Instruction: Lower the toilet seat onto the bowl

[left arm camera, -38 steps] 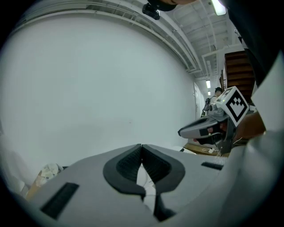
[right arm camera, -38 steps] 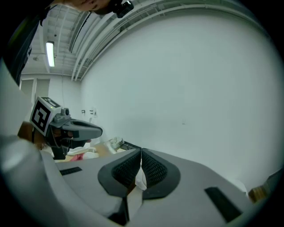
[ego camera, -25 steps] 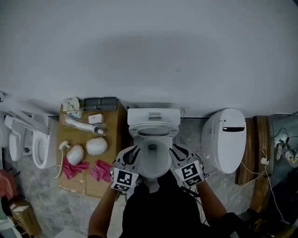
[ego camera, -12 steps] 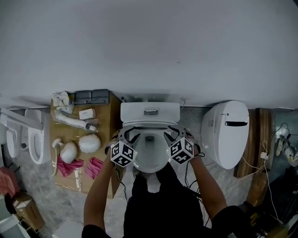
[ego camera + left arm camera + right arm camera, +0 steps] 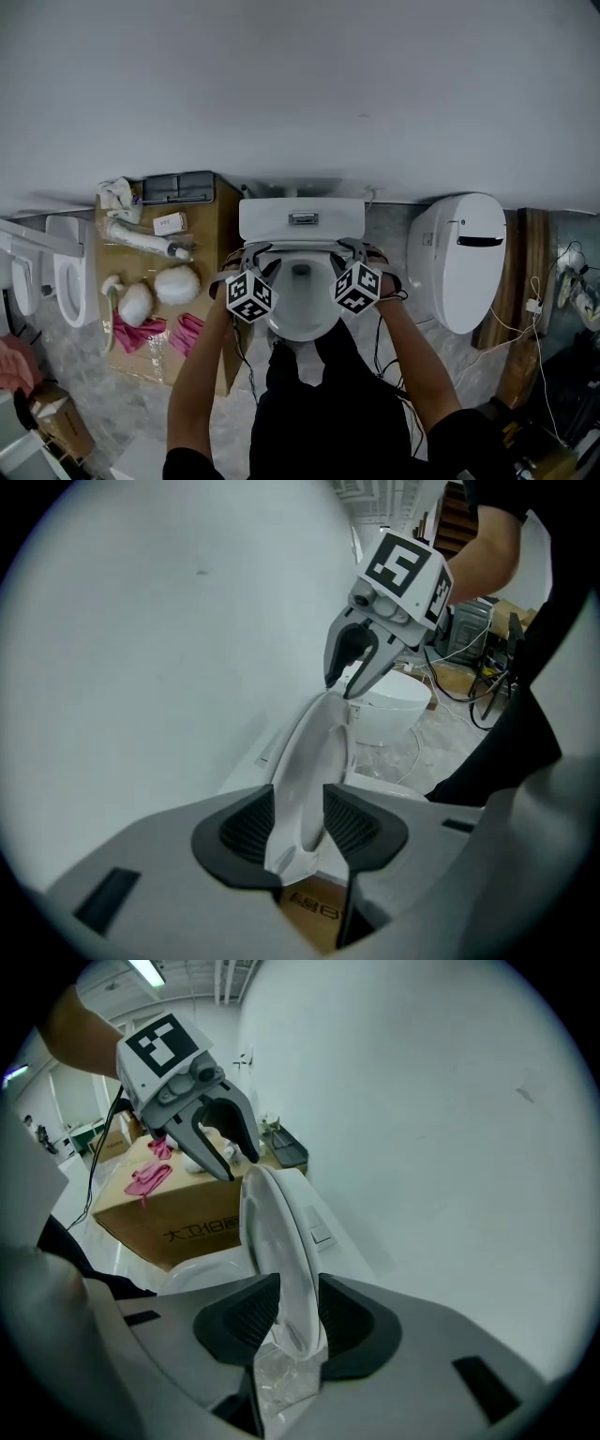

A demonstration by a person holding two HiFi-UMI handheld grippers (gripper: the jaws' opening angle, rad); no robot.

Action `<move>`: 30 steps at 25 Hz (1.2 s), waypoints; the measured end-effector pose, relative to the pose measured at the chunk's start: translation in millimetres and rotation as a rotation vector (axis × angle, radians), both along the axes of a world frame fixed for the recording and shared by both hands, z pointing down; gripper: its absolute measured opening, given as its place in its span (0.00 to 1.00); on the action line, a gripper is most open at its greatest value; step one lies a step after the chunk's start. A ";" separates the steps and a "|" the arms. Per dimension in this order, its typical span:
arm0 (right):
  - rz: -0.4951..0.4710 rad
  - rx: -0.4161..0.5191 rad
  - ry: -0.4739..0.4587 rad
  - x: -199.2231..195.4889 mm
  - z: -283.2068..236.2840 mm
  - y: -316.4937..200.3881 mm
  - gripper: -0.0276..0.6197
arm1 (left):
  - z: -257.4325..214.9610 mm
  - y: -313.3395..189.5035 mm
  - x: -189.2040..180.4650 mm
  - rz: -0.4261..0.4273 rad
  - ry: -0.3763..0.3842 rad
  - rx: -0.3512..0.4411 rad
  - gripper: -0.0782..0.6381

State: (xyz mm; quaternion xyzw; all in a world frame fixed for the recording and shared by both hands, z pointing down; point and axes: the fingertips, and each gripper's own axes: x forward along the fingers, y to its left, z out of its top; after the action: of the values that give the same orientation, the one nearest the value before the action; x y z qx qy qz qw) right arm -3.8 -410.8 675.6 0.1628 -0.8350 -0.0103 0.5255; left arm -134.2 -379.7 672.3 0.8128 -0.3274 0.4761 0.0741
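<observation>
The toilet seat [image 5: 314, 752] is stood up on its edge, close to the tank [image 5: 302, 217] and the wall. It has not been put down on the bowl [image 5: 302, 314] yet, so the job is judged to be just at its start.

The left tool [image 5: 300, 825] is set on the left side of the seat. Its jaws are held wide, and the gap between them is filled by the seat's rim. Both pads look to be pressed on it, so the seat is taken to be grasped there. The right tool [image 5: 286, 1321] is clenched on the right side of the seat, and the thin rim is pinched between its pads. Some crinkly clear plastic is seen on the rim just under that grip.

The seat is held on both sides at once. This is most likely done so that it can be swung down flat and not twisted on its hinge. The rim is the part that sticks out, so it is the easy part to be grabbed.

A slow, even pull toward the bowl will be needed. If one side is let go too soon, the seat could be dropped with a bang.

A cardboard box [image 5: 217, 246] with pink gloves [image 5: 192, 336] on it is seen beside the toilet, out of the way.
</observation>
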 end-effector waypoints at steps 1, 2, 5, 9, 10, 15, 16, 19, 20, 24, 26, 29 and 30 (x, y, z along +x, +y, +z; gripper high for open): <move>-0.008 -0.002 0.008 0.1 3.1 0.6 0.26 | 1.8 0.0 0.1 0.001 -0.002 -0.003 0.34; -0.015 -0.003 0.015 0.2 5.5 1.2 0.26 | 2.9 -0.1 0.4 0.003 -0.003 -0.005 0.34; -0.032 0.009 0.033 0.2 8.9 2.5 0.26 | 2.8 -0.4 1.1 0.010 -0.009 -0.003 0.34; -0.044 0.022 0.039 -0.2 9.6 4.1 0.26 | 1.9 -1.4 -0.2 0.025 -0.033 0.012 0.34; -0.044 0.021 0.038 -0.1 9.8 4.9 0.26 | 1.4 -2.1 -0.3 0.024 -0.035 0.017 0.34; -0.062 0.030 0.053 2.3 8.4 10.3 0.23 | 6.5 -1.2 1.5 0.054 -0.069 0.012 0.34; -0.067 0.030 0.055 2.5 7.8 12.3 0.22 | 7.7 -0.5 1.0 0.060 -0.079 0.010 0.34; -0.083 0.032 0.063 3.6 7.5 19.0 0.22 | 9.9 2.2 2.0 0.073 -0.086 0.004 0.34; -0.088 0.033 0.065 4.3 7.8 21.7 0.22 | 10.5 4.0 2.8 0.079 -0.089 0.004 0.34; -0.120 0.032 0.067 5.7 9.8 37.3 0.18 | 13.0 17.1 3.7 0.100 -0.096 -0.009 0.20; -0.139 0.026 0.067 6.5 11.2 47.4 0.16 | 14.0 29.0 5.7 0.126 -0.092 -0.038 0.20; -0.175 -0.001 0.076 9.0 13.8 65.7 0.14 | 16.6 49.6 10.5 0.187 -0.102 -0.064 0.20; -0.192 -0.012 0.084 10.4 15.2 73.0 0.14 | 18.3 57.1 12.1 0.206 -0.103 -0.072 0.20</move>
State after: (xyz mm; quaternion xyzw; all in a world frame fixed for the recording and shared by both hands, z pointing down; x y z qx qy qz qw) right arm 6.6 -337.8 690.8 0.0782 -0.8241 -0.0623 0.5576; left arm -122.1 -322.6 690.6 0.8136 -0.2281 0.5336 0.0369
